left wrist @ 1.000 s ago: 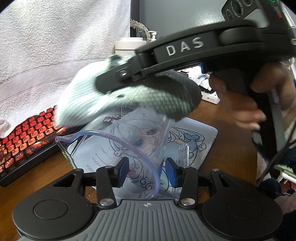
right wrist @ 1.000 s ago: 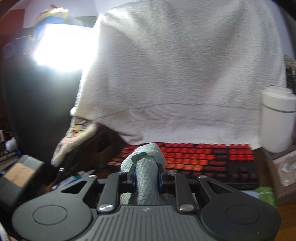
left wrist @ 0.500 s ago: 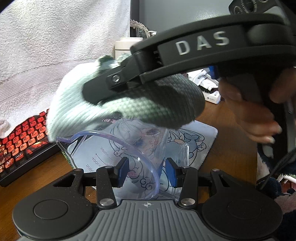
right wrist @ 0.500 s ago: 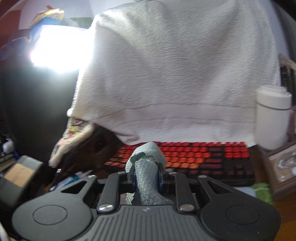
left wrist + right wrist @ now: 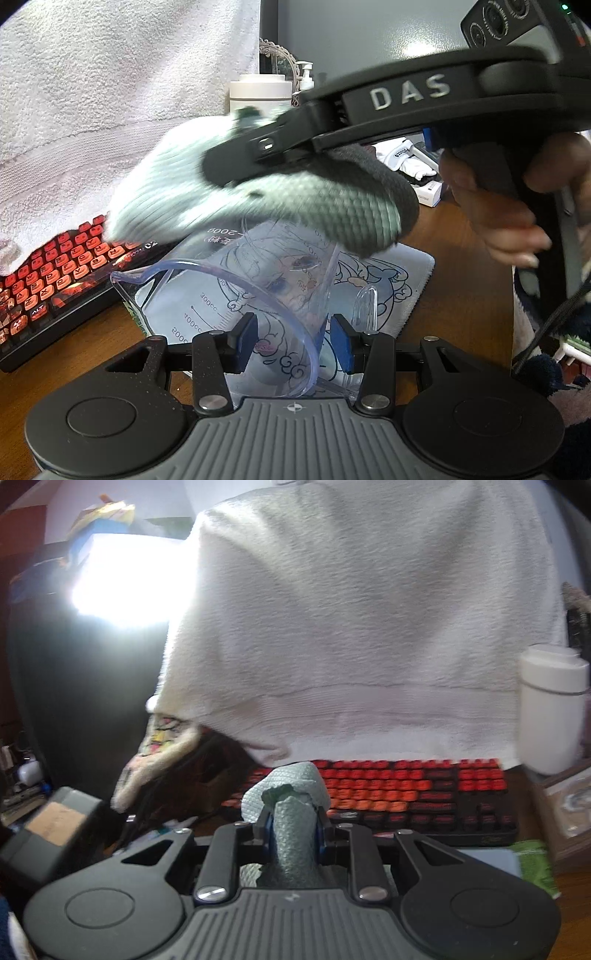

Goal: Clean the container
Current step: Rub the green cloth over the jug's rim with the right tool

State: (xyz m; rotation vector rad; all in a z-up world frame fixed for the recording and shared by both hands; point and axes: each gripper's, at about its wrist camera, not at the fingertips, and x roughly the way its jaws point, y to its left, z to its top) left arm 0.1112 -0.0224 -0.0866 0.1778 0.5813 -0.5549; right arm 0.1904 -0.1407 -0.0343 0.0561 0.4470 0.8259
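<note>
The left gripper (image 5: 293, 341) is pinching the wall of a clear plastic measuring cup (image 5: 236, 295) between its blue fingers (image 5: 246, 341), one inside the rim and one outside by the handle, holding it tipped over the printed mat (image 5: 399, 280) on the wooden bench (image 5: 469, 295), probably so the mouth faces the wipe. The cup is thin, see-through and tapered, with printed volume marks and a pouring lip. The right gripper (image 5: 294, 825) is clamping a crumpled pale green paper towel (image 5: 293, 834), soft and dimpled, which in the left wrist view is hanging just above the cup (image 5: 258, 206), not clearly touching it. A white terry towel (image 5: 369, 627) is draping behind the red keyboard (image 5: 399, 790).
</note>
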